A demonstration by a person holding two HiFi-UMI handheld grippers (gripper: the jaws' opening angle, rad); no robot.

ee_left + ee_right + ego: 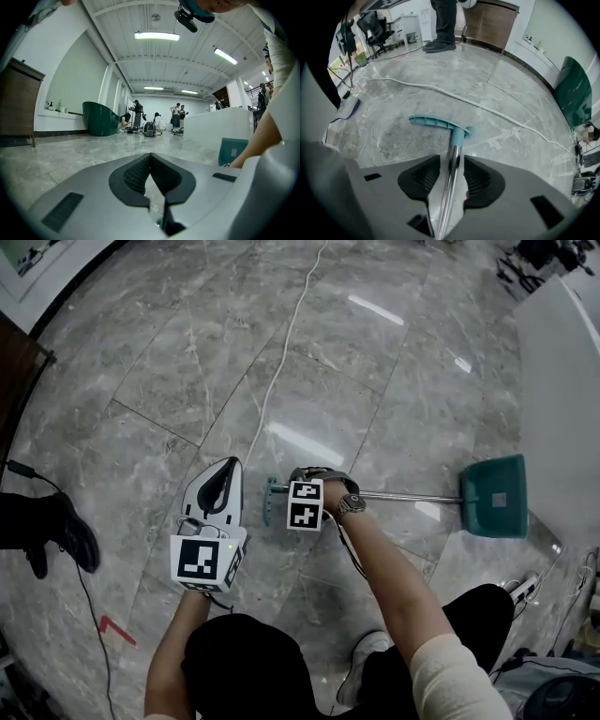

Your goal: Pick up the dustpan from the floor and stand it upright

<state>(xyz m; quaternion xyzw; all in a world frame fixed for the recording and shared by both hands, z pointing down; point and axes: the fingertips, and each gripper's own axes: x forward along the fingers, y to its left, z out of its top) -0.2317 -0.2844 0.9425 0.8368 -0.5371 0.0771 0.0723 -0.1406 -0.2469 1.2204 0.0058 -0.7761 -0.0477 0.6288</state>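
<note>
The dustpan lies flat on the marble floor. Its teal pan point(494, 495) is at the right, its metal shaft point(403, 495) runs left, and its teal T-grip point(270, 501) is at the left end. My right gripper point(305, 495) points down over the shaft just right of the T-grip. In the right gripper view the shaft point(449, 187) runs between the pads of the right gripper point(452, 171), with thin gaps either side, and the T-grip point(436, 123) lies beyond. My left gripper point(230, 465) hovers low to the left; its tips point(150, 157) meet on nothing. The pan point(233, 151) also shows there.
A white cable point(281, 362) runs up the floor from near the T-grip. A person's dark shoe point(70, 535) and a black cord are at the left, with a red scrap point(117, 629) nearby. A white counter point(562, 381) stands at the right, close to the pan.
</note>
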